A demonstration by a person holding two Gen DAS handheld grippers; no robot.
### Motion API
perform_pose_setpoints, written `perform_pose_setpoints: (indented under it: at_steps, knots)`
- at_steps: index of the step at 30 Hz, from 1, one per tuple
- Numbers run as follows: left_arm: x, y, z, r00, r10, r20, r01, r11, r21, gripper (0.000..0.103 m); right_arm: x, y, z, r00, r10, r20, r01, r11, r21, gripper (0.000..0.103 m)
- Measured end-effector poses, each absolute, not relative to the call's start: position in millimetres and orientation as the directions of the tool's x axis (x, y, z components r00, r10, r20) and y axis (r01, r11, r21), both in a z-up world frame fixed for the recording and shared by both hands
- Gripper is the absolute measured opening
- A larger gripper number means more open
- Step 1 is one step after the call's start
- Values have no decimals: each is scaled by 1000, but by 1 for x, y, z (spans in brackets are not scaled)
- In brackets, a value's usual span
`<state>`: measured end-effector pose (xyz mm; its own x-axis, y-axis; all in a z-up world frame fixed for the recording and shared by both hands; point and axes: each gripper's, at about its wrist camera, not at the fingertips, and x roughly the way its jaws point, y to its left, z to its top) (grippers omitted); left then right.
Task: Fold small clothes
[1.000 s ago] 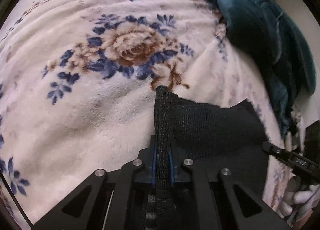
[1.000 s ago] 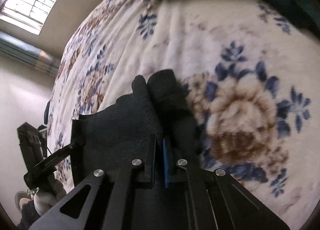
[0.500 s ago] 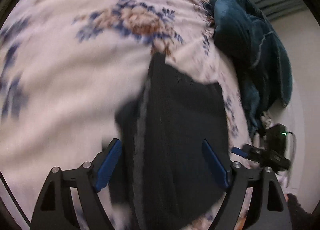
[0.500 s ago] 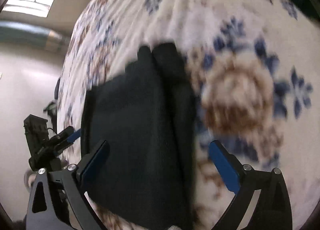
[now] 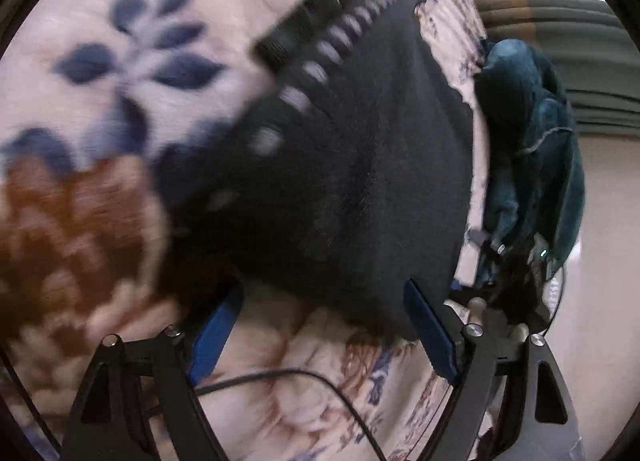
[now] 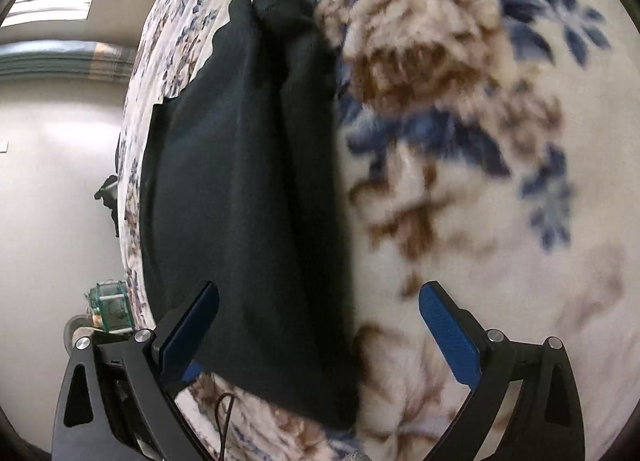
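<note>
A: Where do we stand with the black garment (image 6: 248, 181)?

B: It lies flat on the flowered blanket (image 6: 500, 221), close to the blanket's edge where the bed drops away to the floor. In our right wrist view one long side is doubled over into a thick ridge, ending in two rounded lumps at the far end.

A: And our tools?

B: Both are wide open and hold nothing. The right gripper (image 6: 320, 325) hangs over the near end, one blue pad above the cloth and the other above bare blanket. The left gripper (image 5: 324, 325) has its jaws spread over the garment's near edge, with no pad pressing on it.

A: How do we think it will handle?

B: Light, soft and limp, we judge; a knit that sags and slides off itself, and the plush blanket may drag at it. That left view is blurred, so we cannot read the pale dotted strip (image 5: 308, 73) along one side for sure.

A: Where do we take hold?

B: At the corners of a short end, one each, pinching both layers.
</note>
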<state>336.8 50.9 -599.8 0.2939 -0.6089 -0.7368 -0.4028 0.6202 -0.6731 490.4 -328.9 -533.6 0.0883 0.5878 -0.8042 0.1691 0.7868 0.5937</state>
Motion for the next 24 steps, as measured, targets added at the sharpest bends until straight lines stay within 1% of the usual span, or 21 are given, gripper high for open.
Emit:
perform_pose_setpoints:
  at_steps: [2, 4, 5, 6, 7, 8, 9, 10, 11, 12, 13, 14, 16, 17, 20, 23, 24]
  knots:
    - [348, 46, -604, 320, -623, -714, -403, 593, -698, 82, 506, -329, -535, 85, 594, -800, 154, 786, 599, 102]
    - [358, 48, -609, 344, -605, -718, -441, 570, -693, 82, 530, -328, -538, 86, 603, -793, 135, 782, 609, 102]
    - [362, 50, -610, 371, -589, -718, -470, 548, -692, 80, 543, -326, -540, 86, 608, -789, 127, 779, 614, 102]
    - [364, 50, -608, 392, -578, -716, -478, 537, -695, 73, 556, -324, -540, 89, 614, -784, 122, 774, 621, 102]
    - [365, 50, -603, 418, -542, -729, -476, 553, -684, 60, 568, -320, -541, 88, 622, -778, 119, 769, 628, 102]
    - [365, 49, -599, 431, -522, -736, -466, 570, -677, 33, 578, -317, -542, 96, 633, -769, 114, 760, 640, 101]
    - [364, 48, -596, 448, -509, -735, -452, 580, -677, 28, 586, -313, -542, 110, 643, -758, 114, 750, 652, 101]
    - [364, 47, -593, 457, -499, -736, -450, 585, -675, 28, 593, -309, -546, 139, 664, -735, 128, 723, 678, 93]
    - [366, 45, -592, 460, -495, -737, -450, 585, -674, 27, 595, -306, -550, 142, 659, -738, 148, 723, 675, 71]
    - [367, 44, -591, 460, -498, -736, -449, 584, -676, 27, 597, -304, -555, 147, 625, -766, 189, 743, 642, 63]
    - [369, 46, -589, 453, -502, -737, -451, 584, -675, 26, 595, -306, -557, 166, 626, -762, 209, 733, 648, 45]
    - [372, 50, -588, 451, -512, -731, -449, 577, -682, 26, 591, -310, -559, 181, 645, -742, 239, 703, 669, 35]
    - [378, 60, -585, 455, -550, -700, -426, 556, -714, 25, 579, -324, -559, 221, 692, -687, 298, 623, 724, 30]
    - [377, 64, -582, 451, -566, -690, -405, 558, -724, 25, 571, -330, -556, 236, 697, -677, 319, 603, 731, 29]
    - [387, 83, -563, 425, -584, -691, -333, 609, -720, 25, 530, -335, -538, 290, 688, -666, 372, 560, 741, 28]
    - [409, 108, -550, 382, -618, -687, -276, 633, -723, 25, 451, -335, -520, 331, 673, -662, 477, 486, 732, 28]
    - [416, 111, -553, 354, -662, -660, -249, 613, -749, 25, 435, -333, -517, 332, 665, -668, 501, 476, 723, 28]
